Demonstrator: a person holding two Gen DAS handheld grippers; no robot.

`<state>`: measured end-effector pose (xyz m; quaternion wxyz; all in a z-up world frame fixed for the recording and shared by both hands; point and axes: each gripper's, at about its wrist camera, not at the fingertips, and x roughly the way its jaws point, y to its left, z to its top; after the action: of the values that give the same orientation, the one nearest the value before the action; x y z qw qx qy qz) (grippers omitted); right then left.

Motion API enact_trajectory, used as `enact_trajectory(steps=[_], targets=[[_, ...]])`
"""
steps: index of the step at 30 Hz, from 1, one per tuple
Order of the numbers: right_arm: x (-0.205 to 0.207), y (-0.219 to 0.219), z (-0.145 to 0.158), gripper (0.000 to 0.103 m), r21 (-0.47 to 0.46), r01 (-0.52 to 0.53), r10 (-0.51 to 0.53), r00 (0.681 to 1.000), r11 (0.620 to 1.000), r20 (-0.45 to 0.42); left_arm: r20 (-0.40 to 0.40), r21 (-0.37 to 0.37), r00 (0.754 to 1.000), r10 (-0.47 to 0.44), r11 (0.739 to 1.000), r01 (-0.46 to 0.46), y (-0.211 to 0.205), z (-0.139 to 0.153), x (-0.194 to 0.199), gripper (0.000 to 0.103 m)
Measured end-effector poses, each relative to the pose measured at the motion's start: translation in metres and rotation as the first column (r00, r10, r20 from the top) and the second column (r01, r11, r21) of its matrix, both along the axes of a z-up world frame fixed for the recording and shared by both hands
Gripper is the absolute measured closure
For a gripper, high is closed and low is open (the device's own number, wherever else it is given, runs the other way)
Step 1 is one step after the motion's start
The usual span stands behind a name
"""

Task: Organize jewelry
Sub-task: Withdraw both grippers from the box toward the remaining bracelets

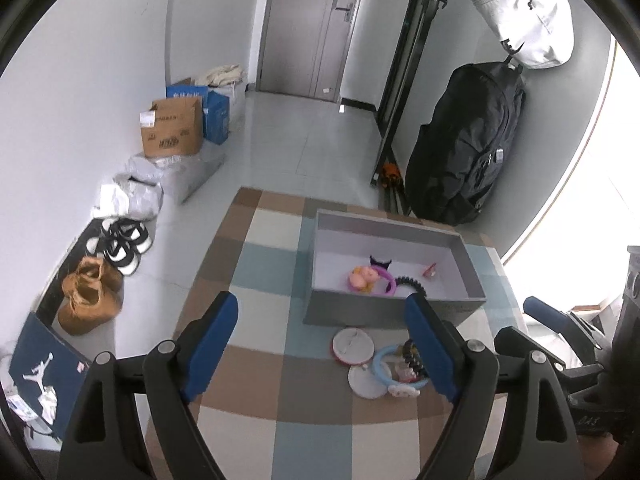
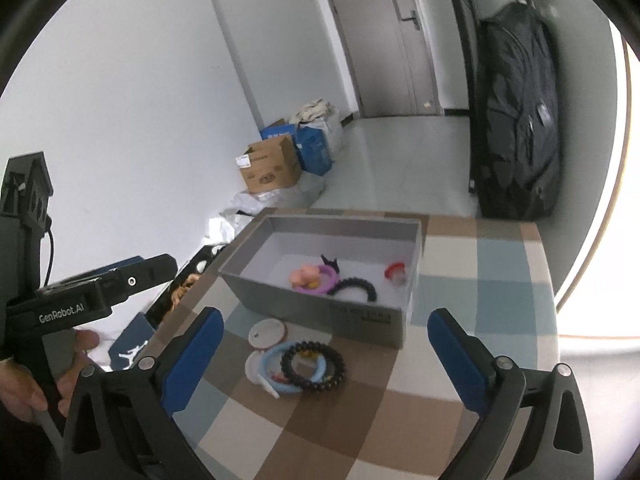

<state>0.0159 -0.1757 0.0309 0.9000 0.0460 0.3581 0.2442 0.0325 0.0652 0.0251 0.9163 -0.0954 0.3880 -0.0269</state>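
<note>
A grey open box [image 1: 352,312] [image 2: 320,308] stands on the checked table. Inside lie a purple ring with a pink charm [image 1: 366,278] [image 2: 314,276], a black spiral hair tie [image 1: 412,282] [image 2: 356,286] and a small red piece [image 1: 430,270] [image 2: 394,272]. In front of the box lie a black bead bracelet [image 2: 314,366], a light-blue ring [image 1: 384,368] [image 2: 276,364] and two white round discs [image 1: 352,346] [image 2: 266,332]. My left gripper [image 1: 324,340] is open and empty above the table. My right gripper [image 2: 326,352] is open and empty above the loose jewelry.
The table edge [image 1: 208,264] drops to a tiled floor at left with shoes [image 1: 90,292], cardboard boxes [image 1: 172,128] and plastic bags. A black bag [image 1: 468,140] hangs at right behind the table. The left gripper's body [image 2: 80,296] shows at left in the right wrist view.
</note>
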Motion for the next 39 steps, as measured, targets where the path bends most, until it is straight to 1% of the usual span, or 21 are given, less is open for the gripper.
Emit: enact_trajectory(steps=[6, 9, 13, 17, 25, 28, 34, 39], targets=[[-0.003, 0.002, -0.014, 0.0, -0.025, -0.019, 0.018, 0.999, 0.999, -0.035, -0.032, -0.009, 0.999, -0.013, 1.0, 0.013, -0.005, -0.015, -0.01, 0.021], [-0.001, 0.004, -0.021, 0.0, -0.025, -0.036, 0.035, 0.998, 0.999, -0.055, -0.061, 0.002, 0.998, -0.02, 1.0, 0.02, -0.009, -0.023, -0.009, 0.021], [0.005, 0.007, -0.033, 0.0, -0.024, -0.034, 0.031, 0.993, 0.999, -0.112, -0.063, 0.036, 0.998, -0.023, 0.999, 0.025, -0.014, -0.027, -0.009, 0.021], [0.015, 0.01, -0.049, 0.0, -0.018, -0.039, 0.035, 0.983, 0.999, -0.178, -0.076, 0.039, 0.997, -0.025, 0.999, 0.028, -0.015, -0.03, -0.008, 0.021], [0.026, 0.02, -0.064, 0.002, 0.003, -0.053, 0.052, 0.972, 0.999, -0.231, -0.086, 0.066, 0.996, -0.014, 0.998, 0.019, -0.012, -0.034, -0.004, 0.021], [0.03, 0.022, -0.069, 0.009, -0.004, -0.053, 0.051, 0.968, 0.999, -0.247, -0.086, 0.064, 0.996, -0.007, 0.998, 0.012, -0.01, -0.033, -0.003, 0.021], [0.029, 0.03, -0.069, 0.012, -0.046, -0.074, 0.063, 0.973, 0.996, -0.222, -0.082, 0.068, 0.997, 0.006, 0.998, 0.0, -0.007, -0.031, -0.002, 0.021], [0.026, 0.039, -0.069, 0.029, -0.134, -0.08, 0.055, 0.982, 0.988, -0.181, -0.079, 0.068, 0.997, 0.004, 0.998, 0.002, -0.006, -0.029, -0.001, 0.021]])
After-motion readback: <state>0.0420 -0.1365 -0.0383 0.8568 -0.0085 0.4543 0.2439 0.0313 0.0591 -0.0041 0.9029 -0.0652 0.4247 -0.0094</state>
